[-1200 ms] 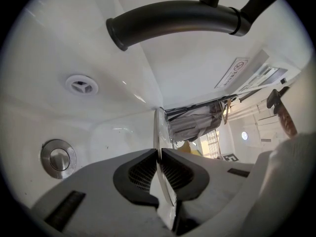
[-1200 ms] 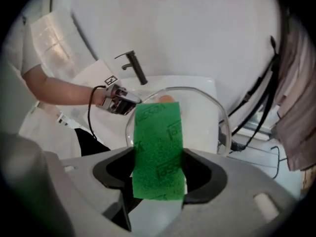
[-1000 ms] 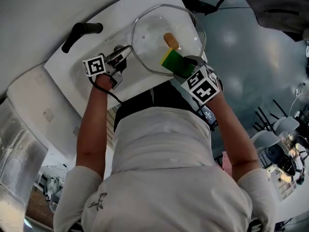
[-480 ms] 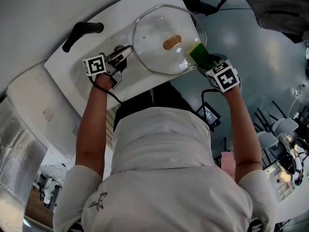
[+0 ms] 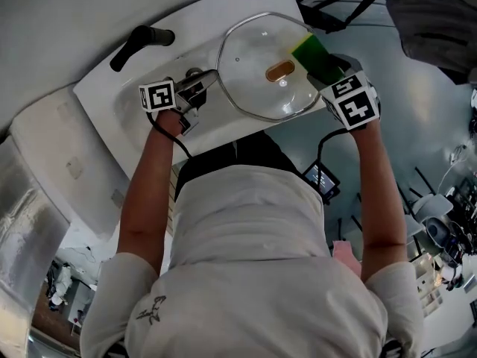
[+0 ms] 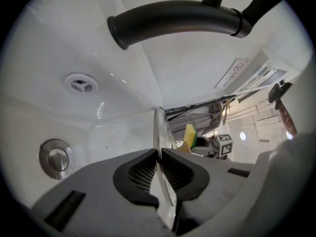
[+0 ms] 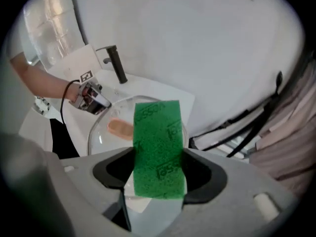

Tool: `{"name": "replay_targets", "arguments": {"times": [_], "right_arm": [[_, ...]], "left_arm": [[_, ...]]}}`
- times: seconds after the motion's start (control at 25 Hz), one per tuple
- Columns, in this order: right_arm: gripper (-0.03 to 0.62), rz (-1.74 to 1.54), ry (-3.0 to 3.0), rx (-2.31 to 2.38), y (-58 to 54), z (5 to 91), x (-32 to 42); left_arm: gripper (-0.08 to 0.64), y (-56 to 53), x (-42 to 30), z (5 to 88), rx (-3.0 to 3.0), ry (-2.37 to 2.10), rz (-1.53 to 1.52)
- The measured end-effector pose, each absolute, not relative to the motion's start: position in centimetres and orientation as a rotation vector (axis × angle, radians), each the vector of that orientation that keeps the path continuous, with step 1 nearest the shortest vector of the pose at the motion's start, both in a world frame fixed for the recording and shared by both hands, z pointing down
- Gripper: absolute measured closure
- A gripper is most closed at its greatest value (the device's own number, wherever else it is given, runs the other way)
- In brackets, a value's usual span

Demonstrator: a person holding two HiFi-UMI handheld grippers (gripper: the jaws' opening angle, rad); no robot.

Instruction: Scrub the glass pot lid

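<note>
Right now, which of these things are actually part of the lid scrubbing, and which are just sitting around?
In the job:
glass pot lid, clamped at its rim by the left gripper
green and yellow sponge, held in the right gripper

Just there:
black tap
sink drain
white sink

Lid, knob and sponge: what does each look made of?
Lid: clear glass, glossy. The white sink shows through it, and the rim is shiny, likely metal. Knob: matte tan, perhaps wood or plastic. Sponge: coarse green scouring pad on yellow foam.
</note>
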State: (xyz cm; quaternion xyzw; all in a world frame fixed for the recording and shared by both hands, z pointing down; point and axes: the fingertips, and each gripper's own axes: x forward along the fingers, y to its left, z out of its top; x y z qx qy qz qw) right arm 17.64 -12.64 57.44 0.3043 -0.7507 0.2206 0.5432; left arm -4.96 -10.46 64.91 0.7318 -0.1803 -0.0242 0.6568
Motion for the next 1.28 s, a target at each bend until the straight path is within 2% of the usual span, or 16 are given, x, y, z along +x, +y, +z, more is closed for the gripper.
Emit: {"name": "replay_targets", "arguments": {"times": [0.24, 0.52, 1.0, 1.28], "right_arm": [[0.293, 0.415, -1.959, 0.649, -18.6, 54.1, 5.9], [0.293, 0.430, -1.970, 0.463, -17.7, 57.8, -3.2], [0.293, 0.518, -1.882, 0.449, -14.0, 61.6, -5.4], [0.295, 0.543, -1.909, 0.501, -11.1, 61.3, -4.3]], "left_arm": [[0.528, -10.4, -5.1, 64.8, 1.653, -0.398, -0.064], [0.528, -10.5, -5.1, 64.6, 1.650, -0.390, -0.072], [0.528, -10.6, -5.3, 64.8, 1.645, -0.373, -0.081], [0.528, -10.4, -5.3, 65.2, 1.650, -0.367, -0.069]]}}
